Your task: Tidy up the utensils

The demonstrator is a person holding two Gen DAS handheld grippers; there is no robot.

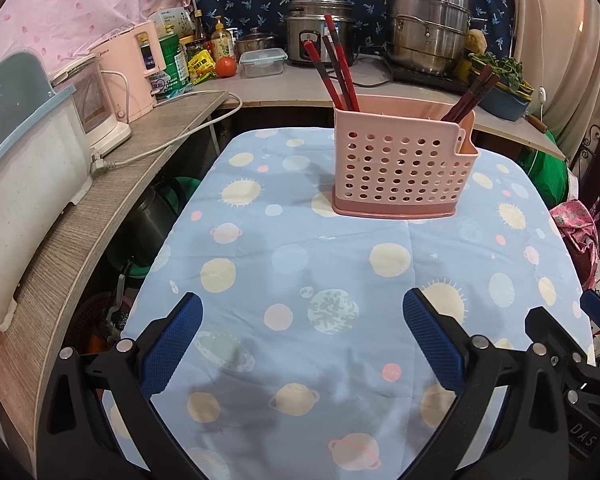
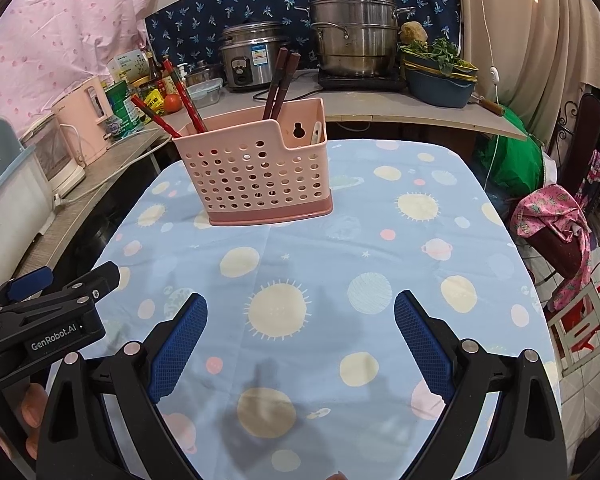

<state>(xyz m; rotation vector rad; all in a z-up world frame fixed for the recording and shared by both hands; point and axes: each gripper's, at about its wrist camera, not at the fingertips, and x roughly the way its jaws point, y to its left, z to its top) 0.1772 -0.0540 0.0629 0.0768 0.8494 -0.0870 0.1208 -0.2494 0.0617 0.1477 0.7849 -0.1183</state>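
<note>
The pink utensil holder [image 1: 404, 168] stands upright toward the far end of the table [image 1: 260, 240], on the planet-print cloth. Red chopsticks [image 1: 332, 68] lean out of its left compartment, darker ones [image 1: 470, 94] out of the right. I judge them light, stiff and slick — best pinched mid-shaft, above the rim. The holder looks like thin plastic that could tip if nudged. My left gripper [image 1: 302, 344] hovers low over the near cloth, fingers spread wide and empty; the right gripper [image 2: 300, 344] sits just beside it, equally spread — both well short of the holder.
</note>
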